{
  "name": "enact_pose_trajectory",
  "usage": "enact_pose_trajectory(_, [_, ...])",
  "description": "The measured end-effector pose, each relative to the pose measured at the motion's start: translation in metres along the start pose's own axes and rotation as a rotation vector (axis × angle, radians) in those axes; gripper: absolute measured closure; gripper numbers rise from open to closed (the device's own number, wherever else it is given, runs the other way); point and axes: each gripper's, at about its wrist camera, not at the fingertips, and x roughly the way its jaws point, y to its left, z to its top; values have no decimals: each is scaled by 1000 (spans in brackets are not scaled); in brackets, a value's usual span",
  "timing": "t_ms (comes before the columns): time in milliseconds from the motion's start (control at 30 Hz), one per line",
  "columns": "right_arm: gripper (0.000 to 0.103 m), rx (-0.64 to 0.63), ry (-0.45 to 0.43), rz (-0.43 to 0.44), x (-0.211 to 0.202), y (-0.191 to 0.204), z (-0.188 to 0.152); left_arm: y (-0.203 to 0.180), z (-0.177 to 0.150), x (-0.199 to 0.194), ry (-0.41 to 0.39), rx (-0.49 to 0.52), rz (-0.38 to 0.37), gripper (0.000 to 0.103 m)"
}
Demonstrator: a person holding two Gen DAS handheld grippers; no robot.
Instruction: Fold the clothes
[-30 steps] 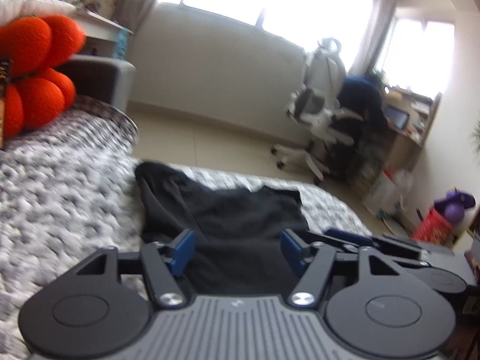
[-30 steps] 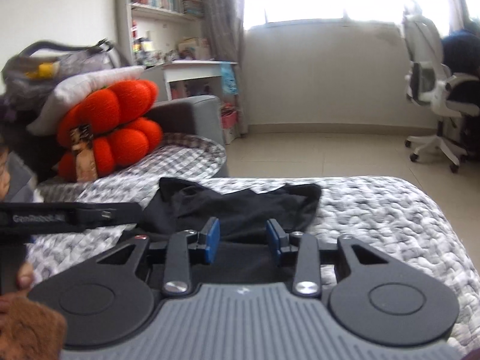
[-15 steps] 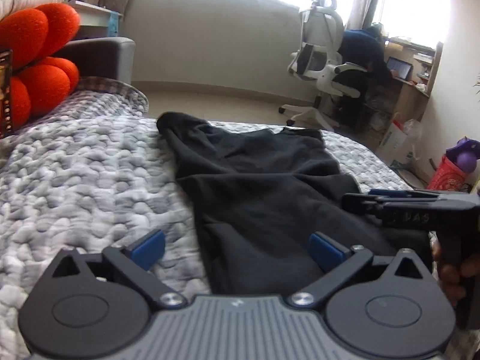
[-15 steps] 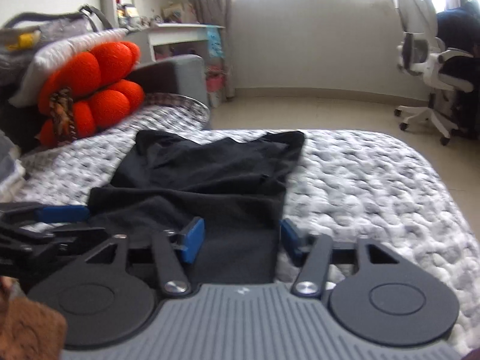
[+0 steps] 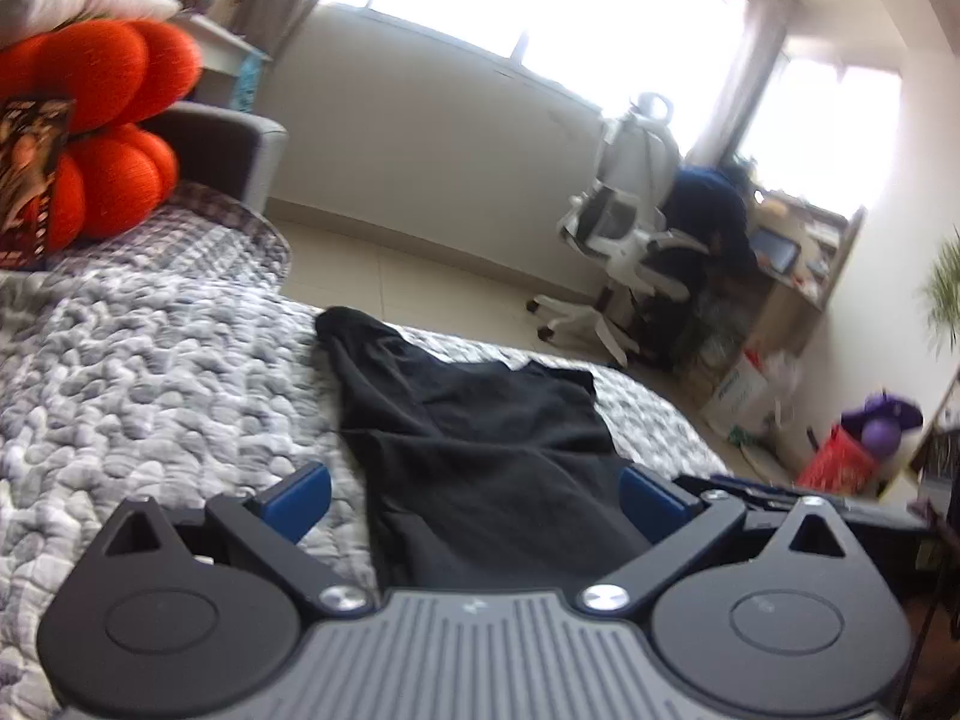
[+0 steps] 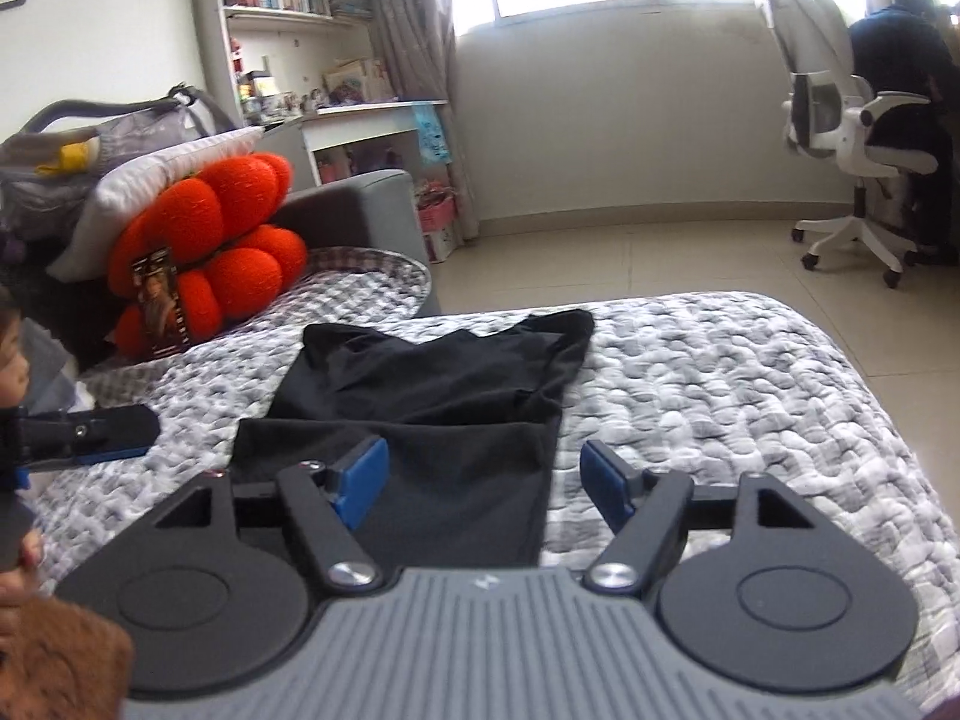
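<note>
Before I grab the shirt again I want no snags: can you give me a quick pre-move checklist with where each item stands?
1. Left gripper open: ok, jaws wide, nothing held.
2. Right gripper open: ok, nothing held.
3. Shirt free of both grippers: ok, it lies on the quilt.
4. Shirt flat: not ok, wrinkles near the far end.
5. Each gripper straddles a near side edge: ok.
6. Near hem reachable: cannot tell, the gripper bodies hide it.

A black garment point(image 6: 432, 396) lies on a grey-and-white mottled quilt point(image 6: 720, 384) near an orange cushion point(image 6: 210, 240).
</note>
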Motion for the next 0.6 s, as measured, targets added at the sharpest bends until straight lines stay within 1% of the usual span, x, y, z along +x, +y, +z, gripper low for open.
enact_pose_trajectory(133, [29,-64,28,9,3,12,-5,-21,-12,9,43,151,19,1])
enact_pose_trajectory(300, [29,-123,82,3,9,17,-15,-34,-27,23,148,328,96,1])
enact_pose_trajectory(367, [29,-141,113,-3,12,16,-20,-34,-31,28,187,357,121,1])
enact_pose_trajectory(433, [26,-156,140,-14,15,14,-25,-29,-31,28,201,343,112,0])
enact_pose_trajectory(500, [20,-162,151,-26,16,9,-27,-24,-30,27,214,327,102,0])
enact_pose_trajectory(600, [17,-158,161,-31,12,1,-27,-17,-30,27,234,304,87,0])
